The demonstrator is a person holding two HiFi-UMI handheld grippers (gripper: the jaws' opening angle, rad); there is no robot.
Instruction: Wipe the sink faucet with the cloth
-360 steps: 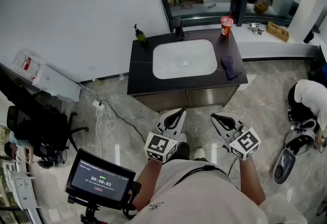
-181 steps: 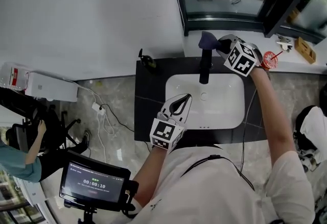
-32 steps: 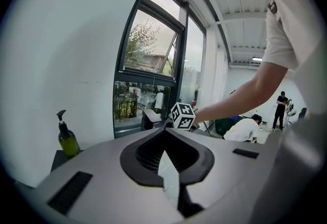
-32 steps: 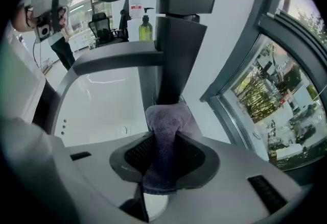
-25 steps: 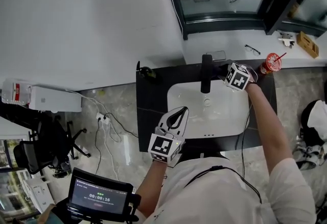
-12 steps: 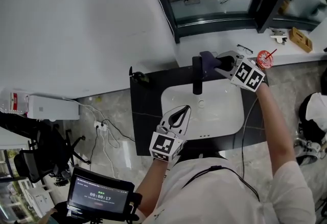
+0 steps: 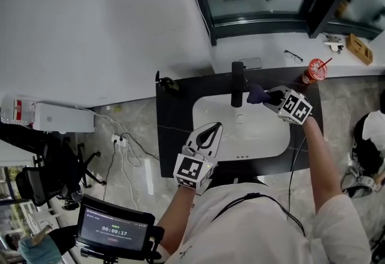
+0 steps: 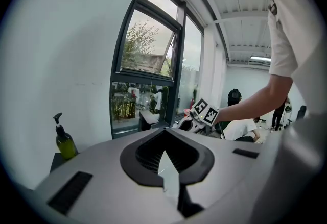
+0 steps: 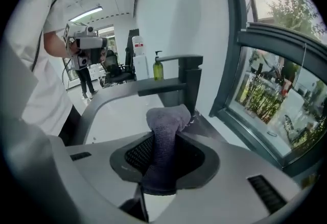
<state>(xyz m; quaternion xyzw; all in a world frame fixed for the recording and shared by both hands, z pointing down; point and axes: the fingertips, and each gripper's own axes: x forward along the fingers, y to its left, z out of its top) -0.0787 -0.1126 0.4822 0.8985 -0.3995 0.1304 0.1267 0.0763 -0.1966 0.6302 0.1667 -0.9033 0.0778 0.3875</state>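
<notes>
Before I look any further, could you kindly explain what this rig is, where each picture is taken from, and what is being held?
There is no robot here: a person holds a hand-held gripper in each hand. The top-down picture comes from a camera on the person's head. The other two come from cameras riding on the grippers, each looking along its own jaws. Below is a dark counter with a white sink, a black faucet, a soap bottle and a red cup. The right hand-held gripper is clamped on a purple-grey cloth, close beside the faucet; I cannot tell whether they touch. The left hand-held gripper is shut and empty, near the counter's front edge.
</notes>
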